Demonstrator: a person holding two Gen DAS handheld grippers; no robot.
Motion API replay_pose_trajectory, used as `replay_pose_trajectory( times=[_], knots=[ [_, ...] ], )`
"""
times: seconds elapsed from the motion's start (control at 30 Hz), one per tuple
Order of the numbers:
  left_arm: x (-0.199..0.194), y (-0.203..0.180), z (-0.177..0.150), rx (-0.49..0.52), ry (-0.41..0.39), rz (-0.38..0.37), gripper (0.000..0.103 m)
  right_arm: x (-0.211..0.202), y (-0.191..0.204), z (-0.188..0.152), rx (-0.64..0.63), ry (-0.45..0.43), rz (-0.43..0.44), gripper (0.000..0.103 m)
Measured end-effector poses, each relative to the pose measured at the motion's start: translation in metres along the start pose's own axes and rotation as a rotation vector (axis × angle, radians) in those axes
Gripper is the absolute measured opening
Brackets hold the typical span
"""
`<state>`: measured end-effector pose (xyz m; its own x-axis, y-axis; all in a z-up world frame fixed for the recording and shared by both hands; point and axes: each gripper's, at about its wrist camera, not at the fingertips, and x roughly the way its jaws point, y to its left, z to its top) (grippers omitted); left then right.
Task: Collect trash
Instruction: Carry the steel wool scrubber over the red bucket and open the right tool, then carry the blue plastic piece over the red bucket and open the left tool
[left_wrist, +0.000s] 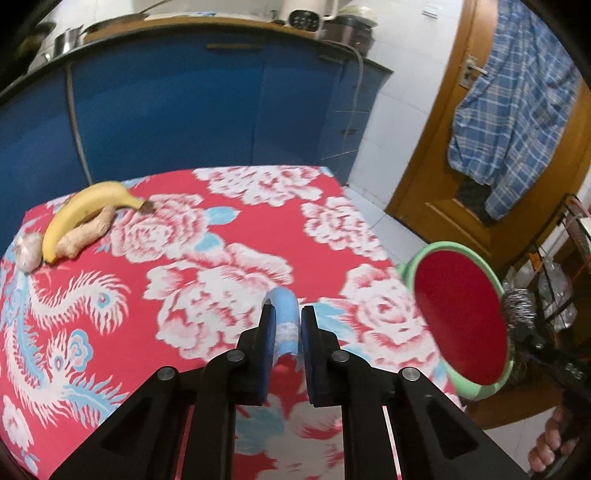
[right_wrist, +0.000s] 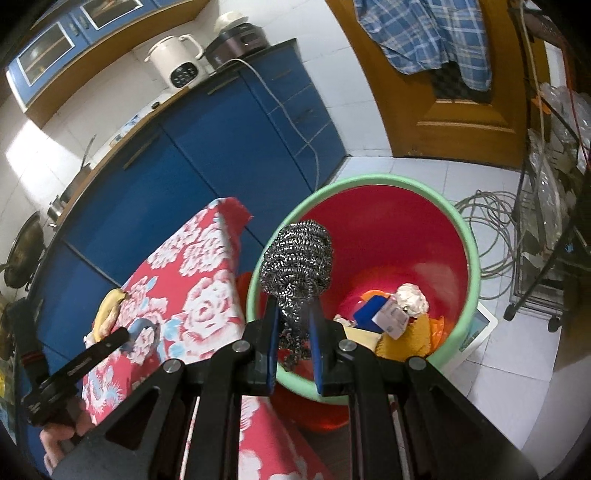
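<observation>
My left gripper (left_wrist: 288, 317) is shut on a curved light-blue strip of scrap (left_wrist: 285, 325) and holds it above the red floral tablecloth (left_wrist: 229, 258). My right gripper (right_wrist: 293, 314) is shut on a steel wool scrubber (right_wrist: 295, 258) and holds it over the near rim of the red bin with a green rim (right_wrist: 388, 236). The bin holds several pieces of trash (right_wrist: 391, 317). The bin (left_wrist: 461, 317) and the scrubber (left_wrist: 519, 306) also show at the right of the left wrist view. The left gripper and its blue strip (right_wrist: 142, 328) show in the right wrist view.
A banana (left_wrist: 85, 214), a ginger root (left_wrist: 88, 232) and a garlic bulb (left_wrist: 27, 251) lie at the table's far left. Blue cabinets (left_wrist: 184, 103) stand behind the table. A wooden door (right_wrist: 461, 110), coiled cable (right_wrist: 487, 229) and a wire rack (right_wrist: 546, 221) are right of the bin.
</observation>
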<state>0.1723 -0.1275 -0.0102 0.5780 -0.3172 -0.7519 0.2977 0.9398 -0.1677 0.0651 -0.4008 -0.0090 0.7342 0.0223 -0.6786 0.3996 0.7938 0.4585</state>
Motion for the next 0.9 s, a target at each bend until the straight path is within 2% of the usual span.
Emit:
replay_pose_trajectory(
  times=[0.03, 0.1, 0.2, 0.5, 0.7, 0.77, 0.83, 0.9],
  knots=[
    [-0.001, -0.004, 0.001, 0.004, 0.0, -0.01, 0.012, 0.002, -0.003, 0.0, 0.005, 0.003, -0.003, 0.018],
    [-0.003, -0.01, 0.002, 0.01, 0.005, -0.029, 0.001, 0.004, -0.008, 0.001, 0.013, 0.013, -0.007, 0.022],
    [-0.004, -0.02, 0.005, 0.02, 0.011, -0.054, 0.001, 0.006, -0.016, 0.001, 0.03, 0.024, -0.012, 0.026],
    [0.003, -0.029, 0.005, 0.026, 0.042, -0.02, 0.002, -0.002, -0.03, 0.003, 0.048, 0.005, -0.003, 0.026],
    [0.003, -0.018, 0.006, 0.005, 0.055, 0.021, 0.012, -0.007, -0.036, 0.004, 0.063, -0.003, 0.005, 0.026],
    [0.004, -0.013, 0.005, -0.006, 0.06, 0.039, 0.018, -0.008, -0.037, 0.003, 0.066, -0.003, 0.007, 0.026],
    [0.006, -0.01, 0.002, -0.012, 0.068, 0.064, 0.034, -0.009, -0.036, 0.003, 0.064, -0.002, 0.009, 0.026],
    [0.008, -0.009, -0.001, -0.013, 0.074, 0.079, 0.038, -0.009, -0.036, 0.003, 0.066, -0.003, 0.01, 0.026]
  ],
)
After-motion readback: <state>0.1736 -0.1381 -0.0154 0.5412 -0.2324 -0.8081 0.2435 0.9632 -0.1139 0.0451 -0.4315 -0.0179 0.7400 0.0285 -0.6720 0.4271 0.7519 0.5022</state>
